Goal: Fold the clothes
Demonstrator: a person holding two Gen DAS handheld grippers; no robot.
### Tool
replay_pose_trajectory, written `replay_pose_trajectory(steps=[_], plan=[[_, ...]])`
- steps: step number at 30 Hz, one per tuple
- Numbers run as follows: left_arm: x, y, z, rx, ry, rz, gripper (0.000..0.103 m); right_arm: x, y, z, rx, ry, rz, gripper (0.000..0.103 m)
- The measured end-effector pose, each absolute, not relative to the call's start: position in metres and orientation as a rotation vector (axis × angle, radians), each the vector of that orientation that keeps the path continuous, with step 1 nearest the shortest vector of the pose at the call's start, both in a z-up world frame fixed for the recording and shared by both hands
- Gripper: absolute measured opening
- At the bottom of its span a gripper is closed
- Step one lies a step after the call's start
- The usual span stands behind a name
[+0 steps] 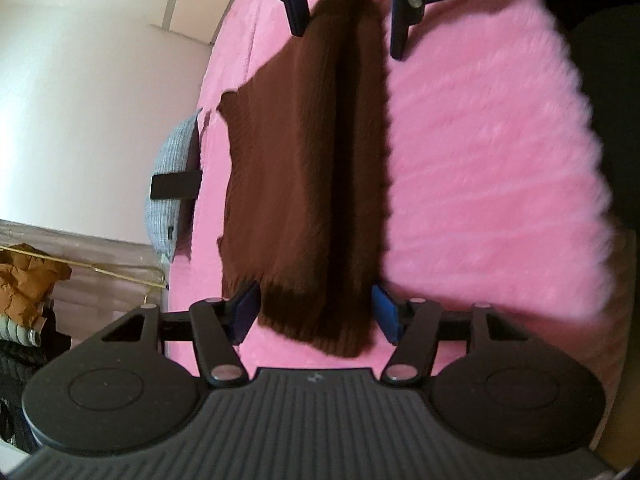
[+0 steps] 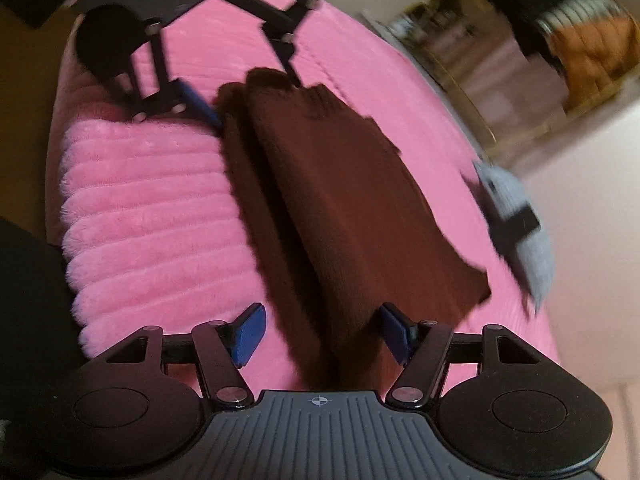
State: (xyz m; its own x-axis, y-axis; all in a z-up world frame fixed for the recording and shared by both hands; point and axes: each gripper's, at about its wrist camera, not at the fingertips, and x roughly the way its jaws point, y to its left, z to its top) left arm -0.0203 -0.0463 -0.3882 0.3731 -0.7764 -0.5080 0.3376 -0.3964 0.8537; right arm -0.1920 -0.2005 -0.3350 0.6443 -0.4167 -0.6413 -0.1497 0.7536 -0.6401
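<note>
Left gripper [image 1: 316,312] fingers spread around near end of folded brown garment [image 1: 320,184], right gripper [image 2: 320,332] fingers spread around opposite end, garment on pink blanket [image 1: 480,168], grey pillow [image 1: 176,184] beside garment

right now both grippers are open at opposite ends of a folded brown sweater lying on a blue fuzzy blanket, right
Not quite: the blanket is pink, not blue; only the gripper pads are blue. Both wrist views show it. The rest holds: the left gripper and right gripper are open at opposite ends of the folded brown sweater.
</note>
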Motion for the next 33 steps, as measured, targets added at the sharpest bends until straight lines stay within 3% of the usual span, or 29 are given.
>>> replay_pose_trajectory(steps=[3,5,8,15,18,19,20,21,27,33], plan=[[-0.011,-0.047,-0.393,1.554,-0.415,-1.268,0.044,-0.182,-0.198,-0.341,-0.796,0.865,-0.127,0.065],[-0.009,-0.046,-0.394,1.559,-0.414,-1.278,0.03,-0.175,-0.192,-0.344,-0.831,0.853,-0.106,0.065],[-0.005,-0.047,-0.386,1.518,-0.365,-1.299,0.024,-0.164,-0.182,-0.345,-0.87,0.816,-0.079,0.066],[0.009,-0.053,-0.353,1.323,-0.195,-1.357,0.024,-0.12,-0.155,-0.36,-0.957,0.758,-0.031,0.066],[0.012,-0.055,-0.347,1.284,-0.18,-1.367,0.029,-0.1,-0.157,-0.367,-0.975,0.748,-0.046,0.065],[0.014,-0.053,-0.345,1.268,-0.168,-1.369,0.032,-0.095,-0.157,-0.367,-0.979,0.744,-0.05,0.062],[0.016,-0.05,-0.343,1.25,-0.154,-1.369,0.036,-0.091,-0.159,-0.367,-0.973,0.746,-0.053,0.053],[0.019,-0.045,-0.34,1.222,-0.132,-1.36,0.036,-0.086,-0.16,-0.367,-0.966,0.749,-0.055,0.027],[0.048,-0.012,-0.32,1.002,0.077,-1.236,0.038,-0.077,-0.164,-0.349,-0.839,0.718,-0.094,0.019],[0.056,0.005,-0.307,0.823,0.268,-1.186,0.038,-0.049,-0.162,-0.272,-0.591,0.586,-0.118,0.018]])
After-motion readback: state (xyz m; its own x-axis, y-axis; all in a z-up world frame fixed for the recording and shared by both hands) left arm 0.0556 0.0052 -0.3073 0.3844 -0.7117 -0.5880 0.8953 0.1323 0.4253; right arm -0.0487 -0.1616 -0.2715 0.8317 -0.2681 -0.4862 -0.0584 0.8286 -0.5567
